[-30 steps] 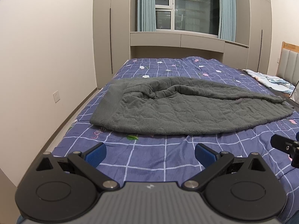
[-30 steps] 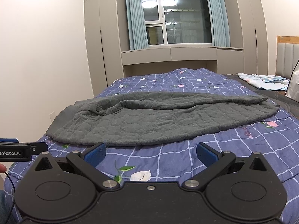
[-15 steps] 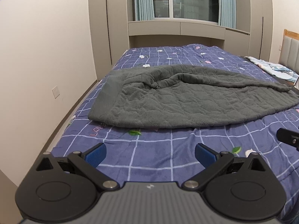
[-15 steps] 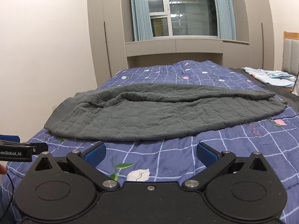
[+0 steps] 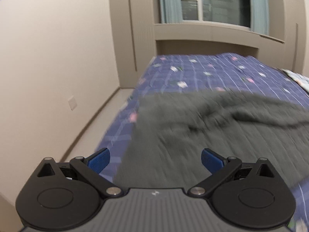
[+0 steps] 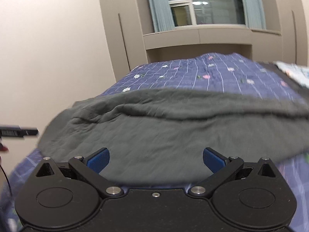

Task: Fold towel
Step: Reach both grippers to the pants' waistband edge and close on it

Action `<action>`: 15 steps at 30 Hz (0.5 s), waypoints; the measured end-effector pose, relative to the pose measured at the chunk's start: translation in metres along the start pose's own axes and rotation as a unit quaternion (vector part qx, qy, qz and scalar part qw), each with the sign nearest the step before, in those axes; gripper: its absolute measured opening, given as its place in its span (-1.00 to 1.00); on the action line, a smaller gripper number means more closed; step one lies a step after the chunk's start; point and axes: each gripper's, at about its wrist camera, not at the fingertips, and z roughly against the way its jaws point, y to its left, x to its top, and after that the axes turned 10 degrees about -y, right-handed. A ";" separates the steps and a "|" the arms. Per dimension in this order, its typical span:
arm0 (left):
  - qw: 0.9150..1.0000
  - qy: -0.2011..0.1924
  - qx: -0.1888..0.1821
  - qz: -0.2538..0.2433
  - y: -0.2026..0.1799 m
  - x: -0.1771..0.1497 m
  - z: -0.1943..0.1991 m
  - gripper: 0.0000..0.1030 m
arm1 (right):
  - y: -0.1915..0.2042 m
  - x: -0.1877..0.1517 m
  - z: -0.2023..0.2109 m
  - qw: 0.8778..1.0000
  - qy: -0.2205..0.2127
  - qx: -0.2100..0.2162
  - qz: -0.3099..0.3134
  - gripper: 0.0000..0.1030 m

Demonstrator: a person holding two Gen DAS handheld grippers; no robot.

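Towel (image 6: pixel 173 131) lies unfolded on the bed (image 6: pixel 212 73); your left hand-held gripper (image 5: pixel 155 159) and right hand-held gripper (image 6: pixel 156 159), both spread, must pinch its near edge.

One grey towel (image 6: pixel 173 131); one purple checked bedspread (image 6: pixel 212 73); two grippers, left (image 5: pixel 155 157) and right (image 6: pixel 156 157).
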 end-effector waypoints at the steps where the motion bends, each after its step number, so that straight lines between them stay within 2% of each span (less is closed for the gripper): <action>1: 1.000 -0.004 0.004 0.001 0.001 0.009 -0.011 0.99 | -0.005 0.007 -0.011 1.000 0.001 0.001 0.011 0.99; 6: 0.999 -0.034 0.001 -0.035 -0.001 0.053 -0.074 0.99 | -0.031 0.036 -0.073 0.998 0.013 0.013 0.055 0.99; 12: 0.991 -0.018 -0.090 -0.096 -0.006 0.092 -0.159 0.99 | -0.073 0.070 -0.158 0.995 0.036 0.010 0.088 0.99; 15: 0.986 -0.011 -0.110 -0.127 -0.014 0.100 -0.195 0.99 | -0.091 0.085 -0.196 0.993 0.054 0.006 0.101 0.99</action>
